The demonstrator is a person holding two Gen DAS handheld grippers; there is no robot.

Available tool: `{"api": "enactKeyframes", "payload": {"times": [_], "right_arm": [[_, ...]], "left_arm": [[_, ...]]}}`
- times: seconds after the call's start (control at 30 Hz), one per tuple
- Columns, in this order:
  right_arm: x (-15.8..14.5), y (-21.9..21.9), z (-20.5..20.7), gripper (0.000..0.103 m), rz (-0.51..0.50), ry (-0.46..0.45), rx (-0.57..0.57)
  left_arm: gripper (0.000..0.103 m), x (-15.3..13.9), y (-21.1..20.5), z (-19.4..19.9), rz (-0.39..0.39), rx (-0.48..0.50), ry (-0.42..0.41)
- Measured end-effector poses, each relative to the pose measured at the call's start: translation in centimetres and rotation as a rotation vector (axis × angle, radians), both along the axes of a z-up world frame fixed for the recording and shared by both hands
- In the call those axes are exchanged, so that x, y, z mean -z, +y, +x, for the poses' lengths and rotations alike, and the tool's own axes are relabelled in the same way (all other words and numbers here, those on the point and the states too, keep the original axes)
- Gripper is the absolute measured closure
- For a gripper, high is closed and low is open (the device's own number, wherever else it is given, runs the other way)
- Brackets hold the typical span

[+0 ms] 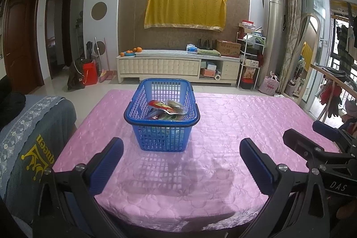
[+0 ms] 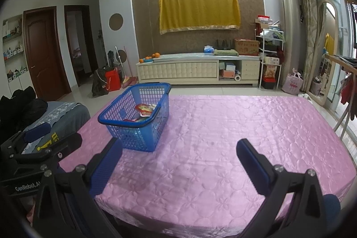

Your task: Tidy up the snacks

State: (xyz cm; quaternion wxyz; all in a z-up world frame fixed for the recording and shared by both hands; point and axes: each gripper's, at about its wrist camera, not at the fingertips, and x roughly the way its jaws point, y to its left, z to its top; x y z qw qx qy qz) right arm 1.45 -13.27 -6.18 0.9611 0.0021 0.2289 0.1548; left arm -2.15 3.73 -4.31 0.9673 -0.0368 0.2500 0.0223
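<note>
Hovering empty, left gripper (image 1: 181, 159) and right gripper (image 2: 179, 159) both stood spread wide. Blue basket (image 1: 142, 137) sat at 12 o'clock on the pink surface (image 1: 245, 126), snack packets (image 1: 166, 107) inside: light, crinkly, slippery film, probably crushable; pinch an edge seam.

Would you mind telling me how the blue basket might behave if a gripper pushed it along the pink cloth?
The blue basket looks like thin lattice plastic holding a few snack packets, so probably light. On the glossy pink cloth it would likely slide rather than tip.
</note>
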Motion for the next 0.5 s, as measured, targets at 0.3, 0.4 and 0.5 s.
{"api": "enactKeyframes", "payload": {"times": [0.3, 0.4, 0.5], "right_arm": [[0.13, 0.24, -0.07, 0.000, -0.011, -0.003, 0.003], [0.24, 0.24, -0.03, 0.000, -0.004, 0.003, 0.000], [0.31, 0.21, -0.07, 0.000, -0.002, 0.004, 0.000]], "left_arm": [[0.000, -0.06, 0.13, -0.11, 0.007, -0.003, -0.002], [0.000, -0.07, -0.02, -0.11, 0.014, -0.003, -0.007], [0.000, -0.08, -0.01, -0.08, 0.014, -0.003, -0.007]]}}
